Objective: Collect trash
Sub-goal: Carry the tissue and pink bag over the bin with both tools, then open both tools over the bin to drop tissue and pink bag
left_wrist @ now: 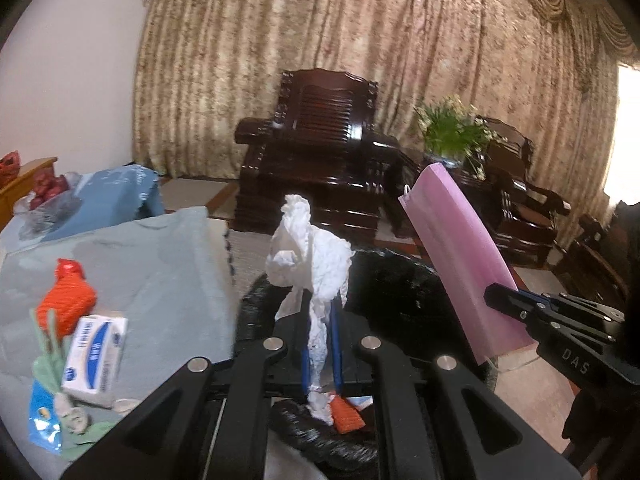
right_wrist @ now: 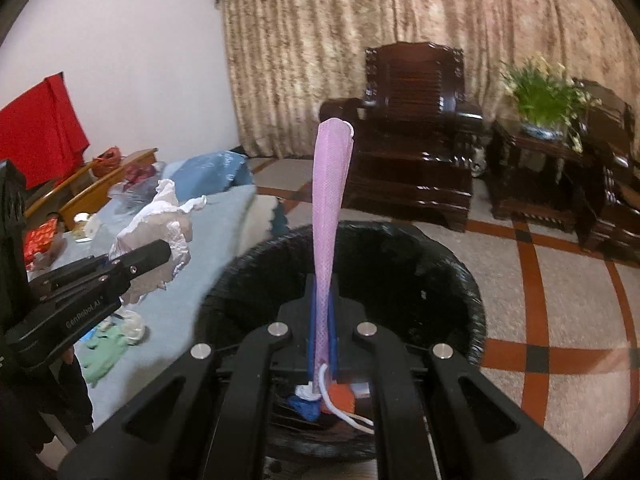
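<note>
Left gripper: fingers pinched on a crumpled white tissue, held upright above the near rim of the black-lined trash bin. Right gripper: fingers clamped on the lower end of a pink face mask, which stands up over the bin's opening; its white ear loop dangles below the jaws.

Both pieces look light and limp. Judged: they should drop on release, though thin tissue may cling to the blue pads.

Bin already holds scraps, an orange one among them.

Left on the blue-covered table, near its front edge: orange mesh wrapper, small white-and-blue box, blue packet. Box is stiff, take it across its narrow sides; mesh is soft, pinch anywhere.
</note>
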Available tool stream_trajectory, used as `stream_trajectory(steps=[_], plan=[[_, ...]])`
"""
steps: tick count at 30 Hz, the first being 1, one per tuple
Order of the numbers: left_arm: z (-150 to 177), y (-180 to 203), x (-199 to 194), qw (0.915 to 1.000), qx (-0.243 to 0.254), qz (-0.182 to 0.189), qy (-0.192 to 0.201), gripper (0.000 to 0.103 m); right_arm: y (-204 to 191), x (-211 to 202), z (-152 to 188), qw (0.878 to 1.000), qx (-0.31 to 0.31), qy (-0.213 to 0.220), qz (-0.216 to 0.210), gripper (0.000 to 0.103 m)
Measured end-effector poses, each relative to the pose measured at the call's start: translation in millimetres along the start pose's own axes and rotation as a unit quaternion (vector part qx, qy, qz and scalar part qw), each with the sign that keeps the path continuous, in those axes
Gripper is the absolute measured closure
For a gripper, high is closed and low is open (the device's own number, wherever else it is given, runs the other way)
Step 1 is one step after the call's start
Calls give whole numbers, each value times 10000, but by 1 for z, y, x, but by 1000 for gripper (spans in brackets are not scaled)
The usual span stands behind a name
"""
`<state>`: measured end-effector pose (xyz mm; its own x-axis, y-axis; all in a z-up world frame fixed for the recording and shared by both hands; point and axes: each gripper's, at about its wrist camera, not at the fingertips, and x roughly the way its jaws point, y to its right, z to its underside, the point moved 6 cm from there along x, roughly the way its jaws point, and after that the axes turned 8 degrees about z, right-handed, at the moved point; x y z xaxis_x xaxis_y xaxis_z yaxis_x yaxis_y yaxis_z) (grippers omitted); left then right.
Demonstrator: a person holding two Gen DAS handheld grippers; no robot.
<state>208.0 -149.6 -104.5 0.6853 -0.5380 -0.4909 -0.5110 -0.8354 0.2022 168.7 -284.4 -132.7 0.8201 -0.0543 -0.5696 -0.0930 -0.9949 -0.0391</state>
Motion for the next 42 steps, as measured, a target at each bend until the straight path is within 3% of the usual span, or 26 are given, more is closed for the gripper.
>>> stream_trajectory(steps=[17, 18, 19, 20, 21, 23, 25, 29, 33, 42], plan=[[26, 23, 80, 9981, 140, 198, -569, 93, 46, 50, 41, 9978, 184, -560, 309, 95], [26, 22, 82, 9980, 125, 211, -590, 88, 47, 51, 42, 9976, 180, -573, 334, 92], [26, 22, 82, 9978, 100, 221, -611, 82, 47, 51, 42, 9975, 179, -584, 345, 80], [26, 20, 82, 9978, 45, 220, -621, 59, 48, 51, 43, 9974, 187, -587, 380, 72], [23, 19, 83, 9980, 3, 200, -606, 46, 50, 50, 43, 9973, 204, -566, 428, 60], [21, 14, 79, 9981, -115, 197, -565, 42, 53, 48, 41, 9973, 220, -527, 466, 44], [21, 10, 76, 9980, -178, 181, -576, 37, 55, 46, 40, 9971, 238, -482, 536, 17], [16, -3, 54, 9993, -97, -19, -365, 18, 49, 32, 36, 9981, 312, -276, 458, 7], [14, -25, 21, 9993, -49, -313, -181, 8, 37, 18, 31, 9986, 368, -170, 350, 6], [15, -77, -54, 9956, -255, -889, 149, 6, -29, -3, 16, 9997, 150, 64, -169, 5]])
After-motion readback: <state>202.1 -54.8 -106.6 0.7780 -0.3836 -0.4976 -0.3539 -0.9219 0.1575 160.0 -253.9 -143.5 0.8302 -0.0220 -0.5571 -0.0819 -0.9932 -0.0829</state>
